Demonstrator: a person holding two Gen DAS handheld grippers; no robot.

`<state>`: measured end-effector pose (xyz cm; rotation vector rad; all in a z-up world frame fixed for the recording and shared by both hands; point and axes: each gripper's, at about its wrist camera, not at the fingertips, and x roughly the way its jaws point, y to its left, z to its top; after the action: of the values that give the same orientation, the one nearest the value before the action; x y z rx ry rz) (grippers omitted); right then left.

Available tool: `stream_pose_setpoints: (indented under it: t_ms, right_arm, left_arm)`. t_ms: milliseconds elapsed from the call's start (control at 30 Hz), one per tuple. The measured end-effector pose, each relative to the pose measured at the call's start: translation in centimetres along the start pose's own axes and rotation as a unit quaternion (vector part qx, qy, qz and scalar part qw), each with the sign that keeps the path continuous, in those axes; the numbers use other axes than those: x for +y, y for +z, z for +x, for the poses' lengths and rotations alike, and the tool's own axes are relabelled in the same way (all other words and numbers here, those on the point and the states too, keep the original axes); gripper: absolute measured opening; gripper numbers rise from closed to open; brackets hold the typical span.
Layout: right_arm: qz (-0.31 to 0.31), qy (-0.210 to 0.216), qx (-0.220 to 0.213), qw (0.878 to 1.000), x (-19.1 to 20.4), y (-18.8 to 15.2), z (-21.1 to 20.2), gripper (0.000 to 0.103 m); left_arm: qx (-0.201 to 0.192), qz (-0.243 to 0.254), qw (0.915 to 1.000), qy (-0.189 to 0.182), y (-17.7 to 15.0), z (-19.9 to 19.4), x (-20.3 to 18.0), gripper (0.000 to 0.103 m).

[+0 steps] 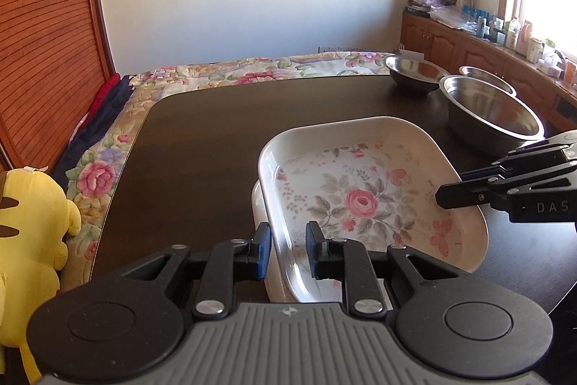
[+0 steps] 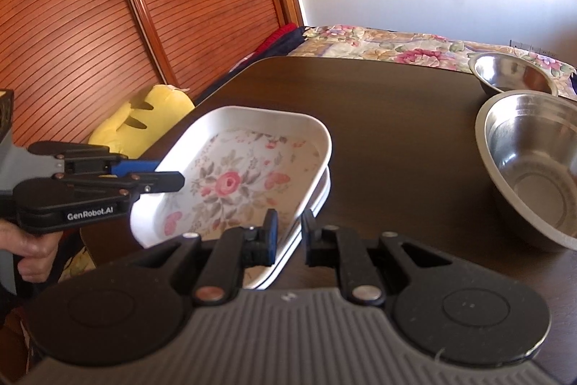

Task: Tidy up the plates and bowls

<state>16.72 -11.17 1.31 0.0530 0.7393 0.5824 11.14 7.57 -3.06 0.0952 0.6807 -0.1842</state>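
Both grippers are clamped on the same floral plate (image 1: 364,201), a white rounded-square dish with a rose print. The left gripper (image 1: 287,249) pinches the near rim at one edge; the right gripper (image 2: 290,237) pinches the rim at the opposite near corner. Jaws on each are drawn close, with only the rim between the pads.

The plate sits tilted, nested on top of at least one more white plate (image 2: 321,195) of the same shape, on the dark wooden table (image 1: 202,139). The lower rims show beneath it in both views.

Three steel bowls stand apart to the far right: a large bowl (image 1: 494,114) nearest, a smaller bowl (image 1: 414,71) beyond it, and a third bowl (image 1: 487,76) half hidden behind.

Risks, as judged from here:
- Grip is on a thin glazed rim only; the pads could slip and drop the plate onto the stack, chipping it.
- If the two hands move unevenly, the plate twists and one pinch lets go.
- The stack lies near the table's front edge; a drag could push the lower plates off.
- A swing to the right could knock the large bowl.
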Motion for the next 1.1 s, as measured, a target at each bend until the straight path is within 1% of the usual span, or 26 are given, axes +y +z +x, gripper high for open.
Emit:
stream_pose_setpoints:
  t_ms: [133,600,767,1033,1100]
  right_arm:
    - [-0.019,-0.013,-0.006,1.0,0.7,-0.1,0.1,0.015]
    - [-0.013,-0.012,-0.011,1.0,0.9,-0.4,0.5,0.016]
    - [-0.011,-0.013,-0.015,1.0,1.0,-0.5,0.5,0.017]
    - [-0.023,-0.029,-0.041,0.998,1.3,-1.3,0.7,0.017]
    - [-0.021,-0.027,-0.044,0.998,1.2,-1.3,0.7,0.017]
  left_arm:
    - [0.0,-0.001,1.0,0.002,0.0,0.1,0.2,0.022]
    - [0.003,0.0,0.9999,0.014,-0.4,0.6,0.5,0.022]
    - [0.0,-0.001,0.9999,0.012,-0.4,0.6,0.5,0.022]
    - [-0.003,-0.002,0.9999,0.012,-0.4,0.6,0.4,0.023]
    - [-0.007,-0.005,0.9999,0.013,-0.3,0.4,0.5,0.025]
